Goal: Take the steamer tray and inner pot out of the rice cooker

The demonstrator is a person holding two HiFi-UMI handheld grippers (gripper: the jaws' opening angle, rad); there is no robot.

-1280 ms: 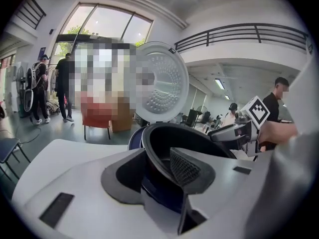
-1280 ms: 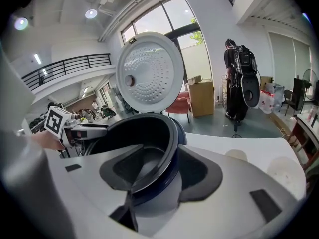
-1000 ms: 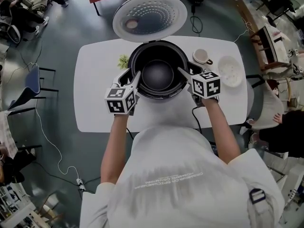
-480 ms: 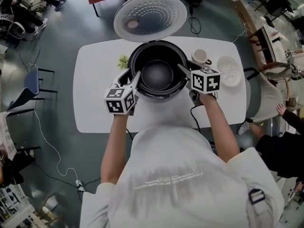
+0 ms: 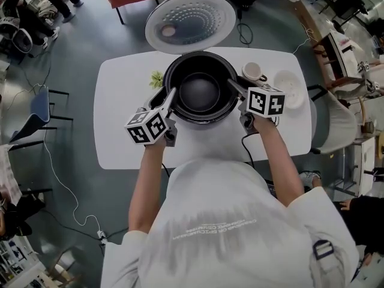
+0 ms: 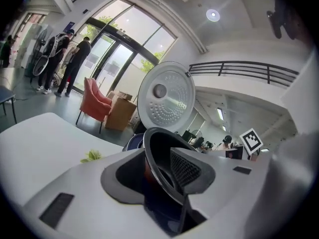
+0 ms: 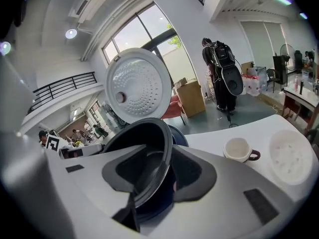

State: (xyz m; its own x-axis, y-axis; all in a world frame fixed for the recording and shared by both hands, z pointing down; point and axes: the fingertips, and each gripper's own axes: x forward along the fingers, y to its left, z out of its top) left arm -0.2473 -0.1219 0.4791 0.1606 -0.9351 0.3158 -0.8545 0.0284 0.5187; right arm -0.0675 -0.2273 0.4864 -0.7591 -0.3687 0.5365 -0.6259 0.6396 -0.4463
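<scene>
Inner pot (image 5: pixel 200 93) stays seated in the rice cooker (image 5: pixel 198 120) as two hand-held grippers take hold of its rim. Nearest the person, the left gripper (image 5: pixel 165 98) straddles the rim on the cooker's left side. Its jaws are narrowly set with the thin black lip between them, one pad inside the pot and one outside, apparently clamped. The right gripper (image 5: pixel 237 87) mirrors it on the cooker's right side. Its jaws have just been closing, and the lip stands between pads that now appear to meet it.

Compared with a second ago, both marker cubes have rolled at the wrist while the hands have barely shifted. The pot has not risen. This looks like the grip being squared up on both sides, with the lift next and not yet begun.

The pot stands upright, mouth open to the ceiling and dark bottom showing. Being round, it has no long side across the table (image 5: pixel 120 131). Its one axis runs straight up out of the cooker, the line a clean lift would likely need to follow.

Right of the cooker, a white mug (image 5: pixel 254 71) sits close by. Just past it lies a white dotted dish, evidently the steamer tray (image 5: pixel 290 87), already out. Behind the cooker, the lid (image 5: pixel 191 21) stands tipped back and open.
</scene>
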